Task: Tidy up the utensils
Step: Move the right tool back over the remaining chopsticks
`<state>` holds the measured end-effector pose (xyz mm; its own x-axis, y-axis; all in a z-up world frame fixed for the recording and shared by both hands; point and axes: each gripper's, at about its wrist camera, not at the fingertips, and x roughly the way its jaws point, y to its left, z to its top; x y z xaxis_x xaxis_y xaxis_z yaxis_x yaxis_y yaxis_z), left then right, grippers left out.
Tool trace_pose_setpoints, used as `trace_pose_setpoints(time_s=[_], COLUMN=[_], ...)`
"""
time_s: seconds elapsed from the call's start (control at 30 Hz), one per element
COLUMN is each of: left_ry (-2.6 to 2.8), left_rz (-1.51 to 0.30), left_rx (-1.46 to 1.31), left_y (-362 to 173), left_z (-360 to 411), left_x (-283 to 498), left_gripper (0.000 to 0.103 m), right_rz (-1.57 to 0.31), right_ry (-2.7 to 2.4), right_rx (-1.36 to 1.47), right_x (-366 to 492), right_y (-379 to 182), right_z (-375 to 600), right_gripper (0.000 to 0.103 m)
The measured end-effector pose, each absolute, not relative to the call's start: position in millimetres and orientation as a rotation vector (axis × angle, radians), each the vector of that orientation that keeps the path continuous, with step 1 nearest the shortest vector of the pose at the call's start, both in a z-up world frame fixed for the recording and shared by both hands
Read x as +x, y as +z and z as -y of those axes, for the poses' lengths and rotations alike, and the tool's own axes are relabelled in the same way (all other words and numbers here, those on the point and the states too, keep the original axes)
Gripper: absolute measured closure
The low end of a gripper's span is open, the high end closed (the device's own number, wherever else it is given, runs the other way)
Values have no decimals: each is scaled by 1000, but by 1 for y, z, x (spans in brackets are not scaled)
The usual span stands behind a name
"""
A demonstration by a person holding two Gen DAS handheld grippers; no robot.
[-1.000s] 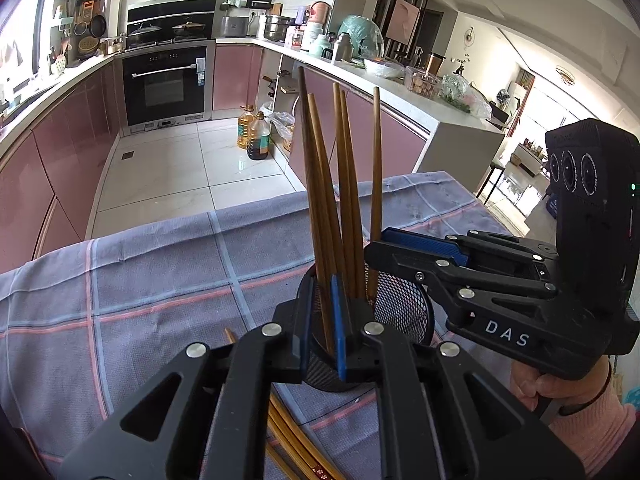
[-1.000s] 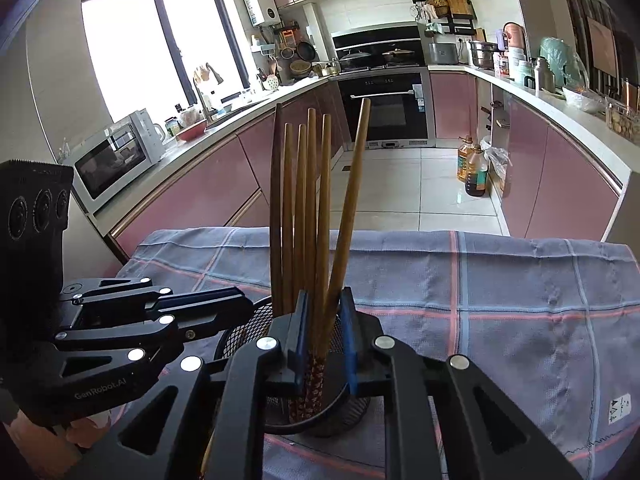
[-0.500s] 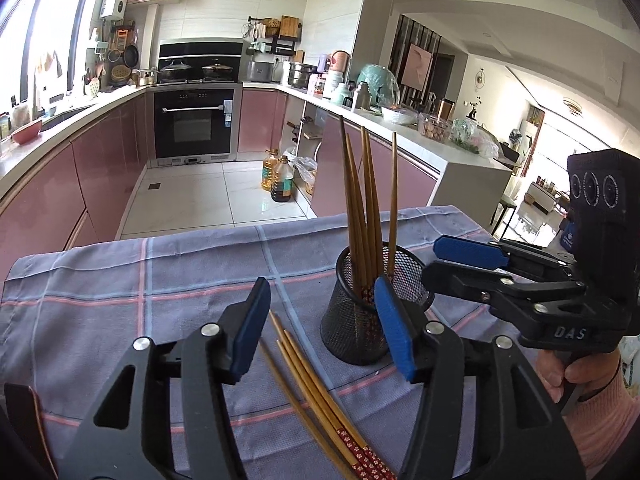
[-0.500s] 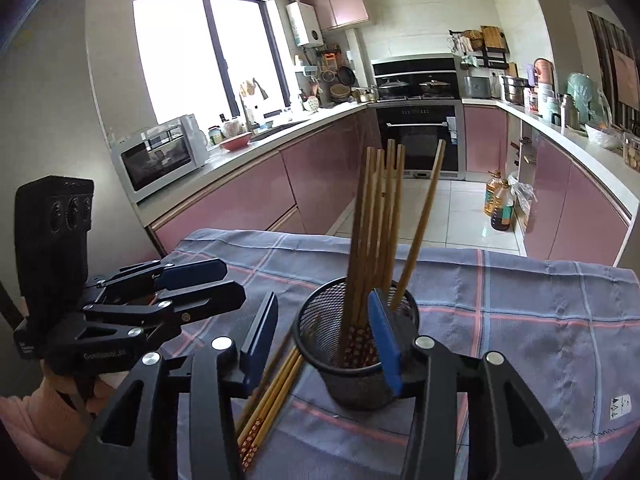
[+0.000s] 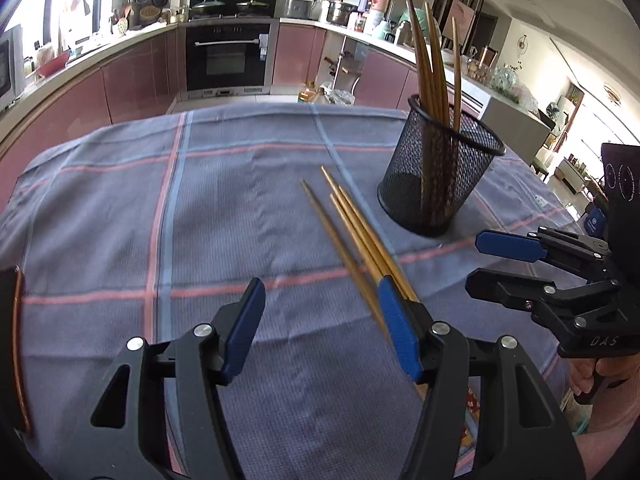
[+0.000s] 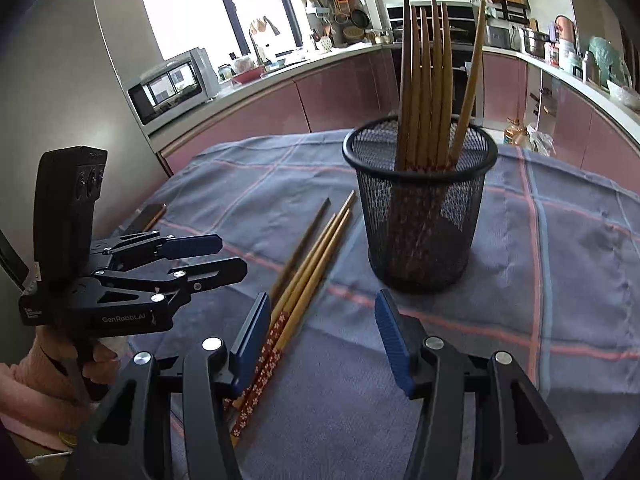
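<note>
- The left gripper (image 5: 322,326) has blue-padded black fingers (image 5: 244,326) that stand apart with nothing between them but cloth; its jaws have just been opening.
- The right gripper (image 6: 322,336) is likewise parted and empty, with only cloth between its blue pads (image 6: 394,340); its jaws have also just been opening.
- Four loose wooden chopsticks with red flower-patterned handles (image 6: 308,272) lie flat on the cloth in a close bundle. In the left wrist view they pass just behind the right-hand pad; in the right wrist view their patterned ends run under the left-hand pad.
- Ahead of the fingers and beyond the loose chopsticks' tips stands a black round wire-mesh cup (image 6: 420,208), upright and near the bundle but not touching it.
- Inside the cup six wooden chopsticks (image 6: 428,80) stand tips up, five packed together and one leaning away to the right.
- Everything rests on a blue-grey tablecloth with pink and pale-blue check lines (image 5: 240,200).
- To the left gripper's far left, at the cloth's edge, lies a dark flat object with a coppery rim (image 6: 150,214).
- A hand with a pink sleeve (image 6: 44,376) holds the left gripper's handle.
- Beyond the table are pink kitchen cabinets (image 5: 132,76), a black built-in oven (image 5: 226,56) and a silver microwave (image 6: 172,84).
</note>
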<state>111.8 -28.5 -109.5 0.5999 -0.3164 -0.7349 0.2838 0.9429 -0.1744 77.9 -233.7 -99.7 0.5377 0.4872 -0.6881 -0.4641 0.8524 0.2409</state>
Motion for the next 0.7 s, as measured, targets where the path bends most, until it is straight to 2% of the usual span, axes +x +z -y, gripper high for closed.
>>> trace_pose_setpoints(time_s=[0.7], left_ry=[-332], left_rz=[-908], left_rx=[73], left_y=[-125], left_z=[59], left_x=[119], left_gripper=[43], right_rz=[-859], right_ry=[544], right_rx=[-22], right_x=[71], right_y=[-118], right_z=[220], right_gripper=[51])
